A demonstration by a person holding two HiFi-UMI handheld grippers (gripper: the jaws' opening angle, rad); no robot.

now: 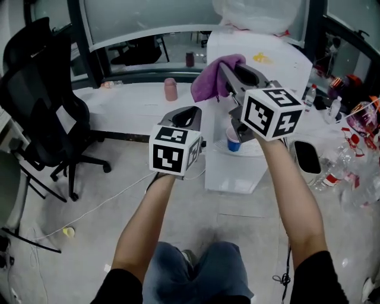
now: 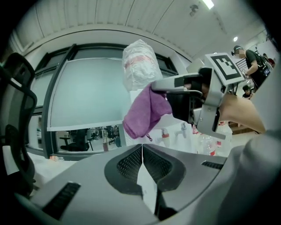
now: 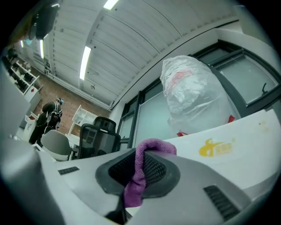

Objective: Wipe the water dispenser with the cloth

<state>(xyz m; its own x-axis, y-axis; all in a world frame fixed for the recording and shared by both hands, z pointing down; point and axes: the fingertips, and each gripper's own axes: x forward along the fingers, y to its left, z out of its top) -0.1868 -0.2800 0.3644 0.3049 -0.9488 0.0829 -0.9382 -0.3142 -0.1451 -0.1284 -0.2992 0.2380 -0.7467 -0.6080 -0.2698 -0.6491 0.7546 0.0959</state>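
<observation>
The white water dispenser point(image 1: 270, 62) stands straight ahead, with a bagged bottle point(image 1: 258, 15) on its top. My right gripper point(image 1: 224, 66) is shut on a purple cloth point(image 1: 212, 77), held up in front of the dispenser's upper left corner. In the right gripper view the cloth point(image 3: 139, 176) hangs pinched between the jaws of the right gripper point(image 3: 140, 162), with the dispenser top point(image 3: 246, 140) just beyond. My left gripper point(image 1: 190, 113) is lower and to the left, shut with nothing in it. From the left gripper point(image 2: 142, 147) I see the cloth point(image 2: 147, 110) above.
A blue and white cup point(image 1: 233, 142) sits on the dispenser's tray. A black office chair point(image 1: 35, 101) stands at the left. A pink cup point(image 1: 170, 89) is on the white ledge behind. Plastic bottles point(image 1: 338, 166) and a white bin point(image 1: 307, 157) crowd the right.
</observation>
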